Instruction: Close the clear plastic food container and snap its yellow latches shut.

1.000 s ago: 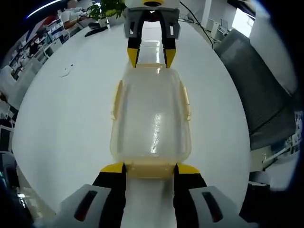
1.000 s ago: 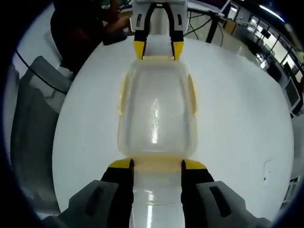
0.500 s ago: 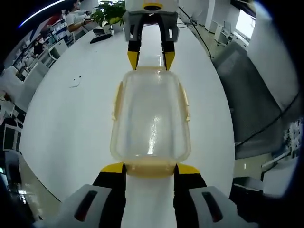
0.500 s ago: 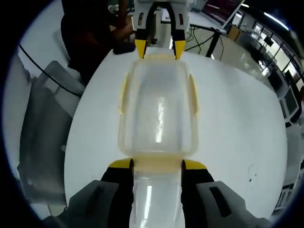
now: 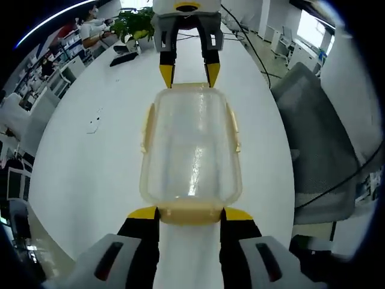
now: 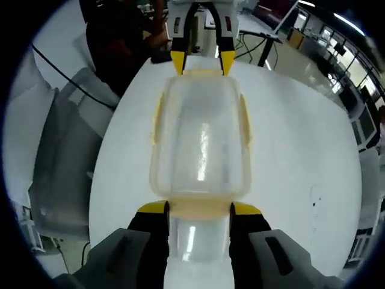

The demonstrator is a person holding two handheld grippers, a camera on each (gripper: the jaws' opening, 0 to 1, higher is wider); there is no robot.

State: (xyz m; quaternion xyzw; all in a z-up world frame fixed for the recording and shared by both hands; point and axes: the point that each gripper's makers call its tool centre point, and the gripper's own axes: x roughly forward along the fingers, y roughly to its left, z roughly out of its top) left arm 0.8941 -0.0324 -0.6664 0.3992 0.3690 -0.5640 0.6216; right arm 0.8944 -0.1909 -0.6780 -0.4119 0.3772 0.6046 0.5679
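The clear plastic food container [image 5: 191, 150] with its lid on hangs between my two grippers, above the white table [image 5: 90, 174]. My left gripper [image 5: 189, 212] is shut on the pale yellow end latch [image 5: 189, 218] nearest its camera. At the far end, the right gripper [image 5: 184, 72] clamps the opposite end. In the right gripper view the same container [image 6: 200, 144] runs from my right gripper [image 6: 198, 208], shut on its near end latch [image 6: 198, 211], up to the left gripper [image 6: 201, 62]. Yellow side latches [image 5: 146, 126] [image 5: 234, 127] lie along both long sides.
A grey chair [image 5: 319, 138] stands beside the table's edge, also seen as the chair [image 6: 66, 150] in the right gripper view. A small pale object [image 5: 93, 125] lies on the table. A potted plant [image 5: 135, 21] and a keyboard [image 5: 123, 58] sit at the far end. A person in dark clothes [image 6: 114, 30] sits beyond.
The table and chair have slid and shrunk behind the container in both views, so both hands moved together, seemingly upward. Container and both grips look unchanged.
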